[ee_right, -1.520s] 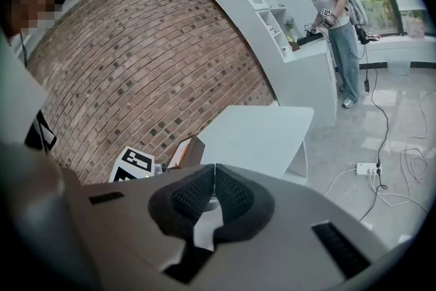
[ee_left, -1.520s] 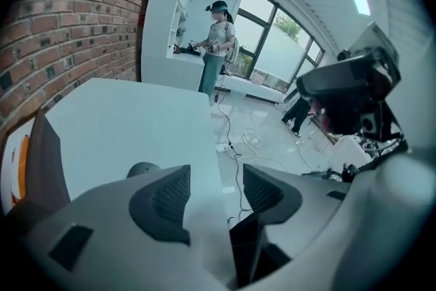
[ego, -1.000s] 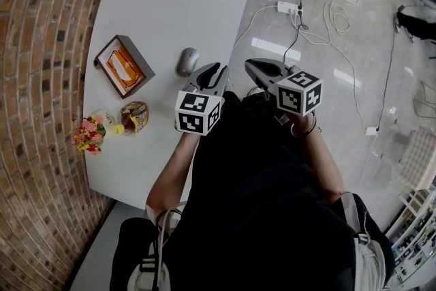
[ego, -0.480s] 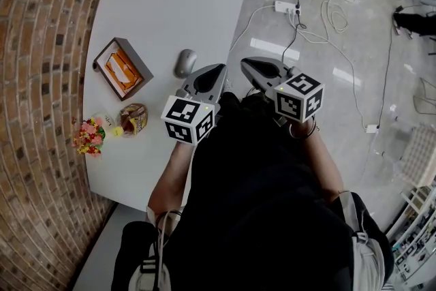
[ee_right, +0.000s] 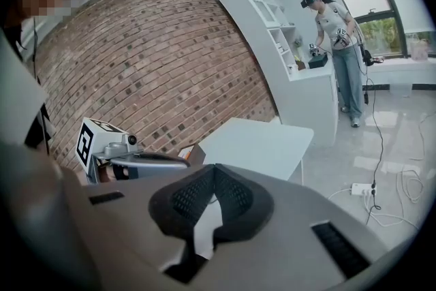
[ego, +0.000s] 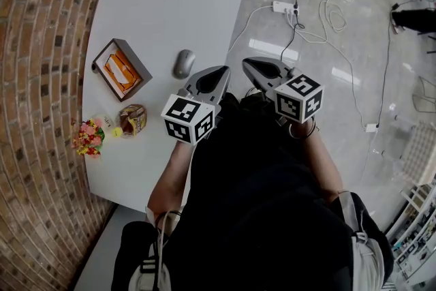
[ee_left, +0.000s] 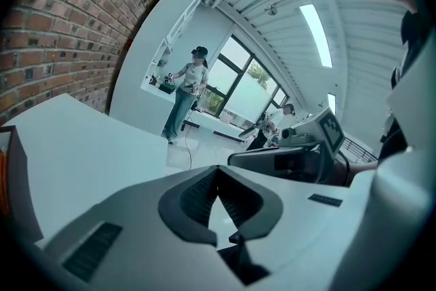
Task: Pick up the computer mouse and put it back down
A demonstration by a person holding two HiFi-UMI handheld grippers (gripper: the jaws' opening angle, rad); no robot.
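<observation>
Lying on table: computer mouse [ego: 184, 63], grey, flat on the white table [ego: 170, 3], nothing touching it
Mouse position: just right of the wooden box [ego: 122, 69], toward the table's right-hand edge in the head view, just ahead of the left gripper's tips but clear of them
Left gripper: [ego: 220, 71] jaws clenched together, nothing between the pads; held above the table's near right edge; marker cube toward the person
Left gripper, own view: [ee_left: 218, 171] ribbed pads meet at the tips, only bare table and floor seen past them
Right gripper: [ego: 249, 64] jaws closed too, empty; over the floor, off the table, beside the left gripper
Right gripper, own view: [ee_right: 214, 170] pads meet at the tips, no object in the grip; the left gripper shows to its left
Box: open-topped, orange inside, set at an angle
Other table items: snack packet [ego: 133, 119] and small flower bunch [ego: 88, 136] near the left edge, well apart from the mouse
Surroundings: brick wall [ego: 41, 78] left of the table; power strip [ego: 286, 7] and cables on the grey floor
Background: person [ee_right: 337, 37] standing by a white counter, far off
</observation>
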